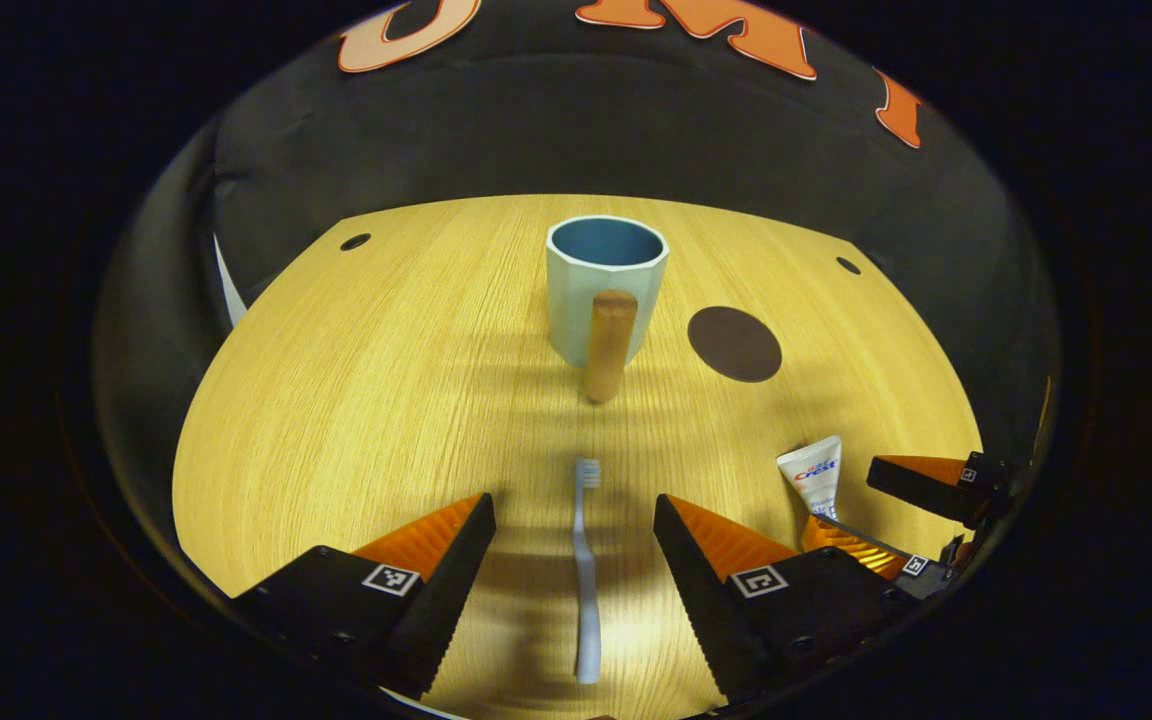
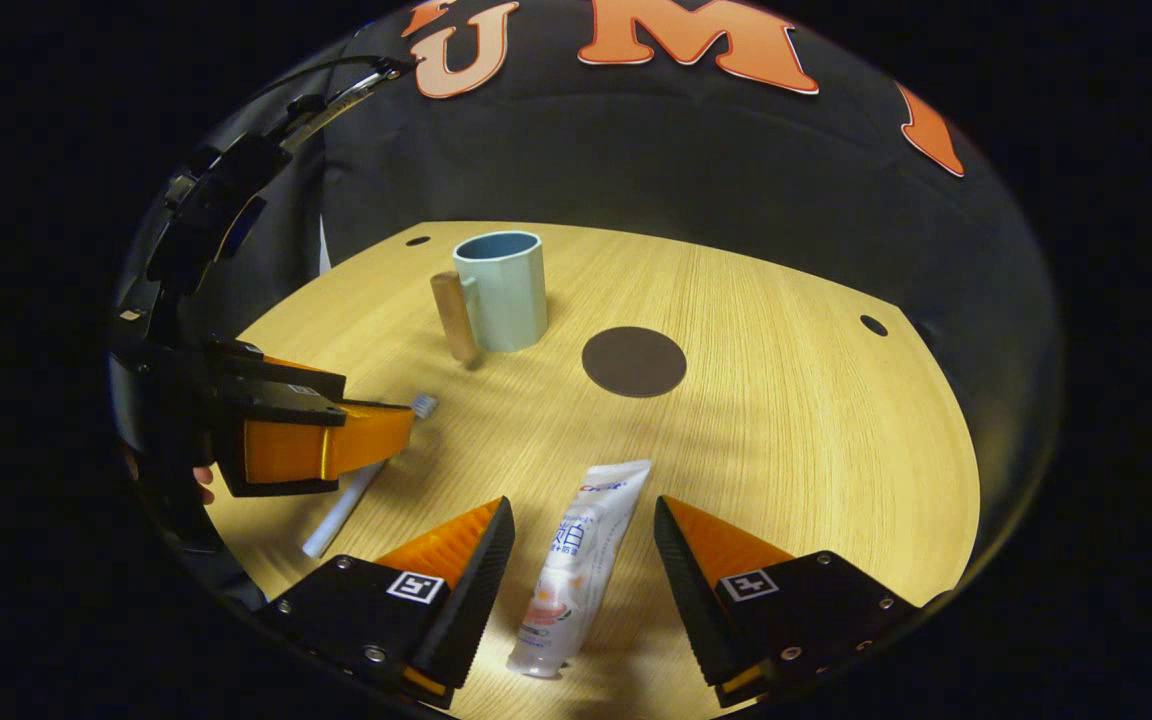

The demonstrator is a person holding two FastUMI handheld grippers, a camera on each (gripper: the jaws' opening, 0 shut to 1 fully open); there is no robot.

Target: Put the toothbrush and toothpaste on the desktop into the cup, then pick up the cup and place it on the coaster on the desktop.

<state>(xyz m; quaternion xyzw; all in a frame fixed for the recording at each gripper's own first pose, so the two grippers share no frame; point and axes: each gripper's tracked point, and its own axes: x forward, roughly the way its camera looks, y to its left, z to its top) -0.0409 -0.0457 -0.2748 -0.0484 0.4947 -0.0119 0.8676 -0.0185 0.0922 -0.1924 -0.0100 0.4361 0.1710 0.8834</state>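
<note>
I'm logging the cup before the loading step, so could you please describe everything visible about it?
The cup is a pale blue-green faceted mug with a darker blue inside and a wood-looking cylindrical handle. It stands upright on the wooden desktop, mouth open; nothing shows inside it. The dark round coaster lies beside it, apart. Neither pair of tongs touches it.
</note>
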